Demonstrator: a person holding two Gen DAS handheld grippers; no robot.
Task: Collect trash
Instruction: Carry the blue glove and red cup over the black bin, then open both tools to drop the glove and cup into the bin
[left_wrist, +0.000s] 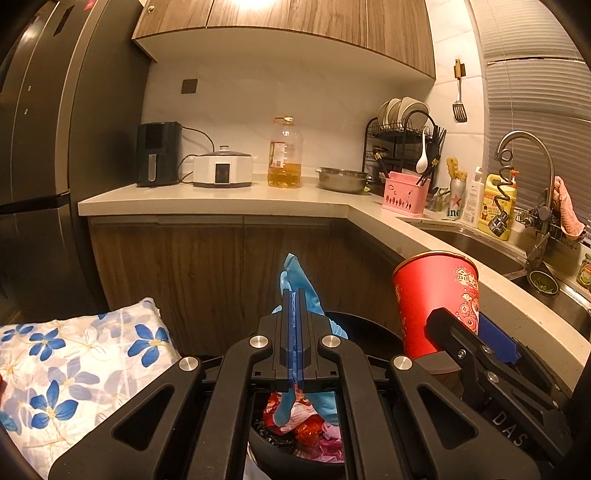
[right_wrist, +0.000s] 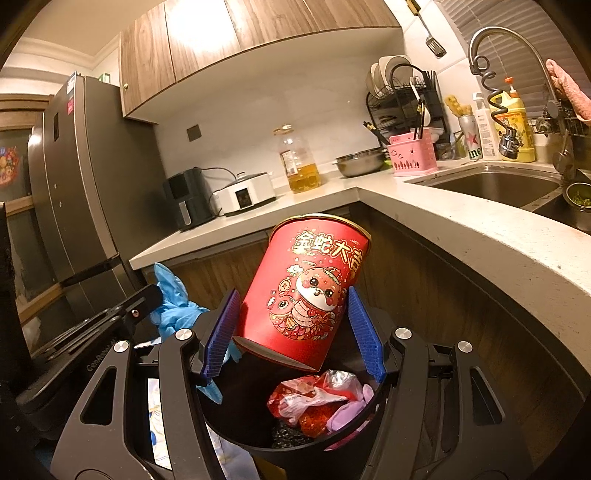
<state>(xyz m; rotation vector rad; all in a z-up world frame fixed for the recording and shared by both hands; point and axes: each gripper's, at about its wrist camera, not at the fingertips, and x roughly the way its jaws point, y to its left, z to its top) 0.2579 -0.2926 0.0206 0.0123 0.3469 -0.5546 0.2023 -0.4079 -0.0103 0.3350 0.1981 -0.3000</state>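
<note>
My left gripper (left_wrist: 294, 295) is shut on a blue disposable glove (left_wrist: 295, 275), which hangs above a black trash bin (left_wrist: 373, 325). The glove also shows at the left of the right wrist view (right_wrist: 171, 299). My right gripper (right_wrist: 293, 295) holds a tall red paper cup (right_wrist: 306, 291) with a cartoon print, tilted above the same bin (right_wrist: 229, 424); its blue pads (right_wrist: 221, 328) press both sides. The cup appears in the left wrist view (left_wrist: 434, 299) too. Red and pink wrappers (right_wrist: 317, 402) lie inside the bin.
A floral pillow (left_wrist: 74, 369) lies left of the bin. The L-shaped counter (left_wrist: 221, 199) holds an air fryer (left_wrist: 157, 155), a cooker, an oil bottle (left_wrist: 284, 155), a steel bowl and a dish rack. A sink (right_wrist: 498, 184) with a faucet is right; a fridge (right_wrist: 85, 184) is left.
</note>
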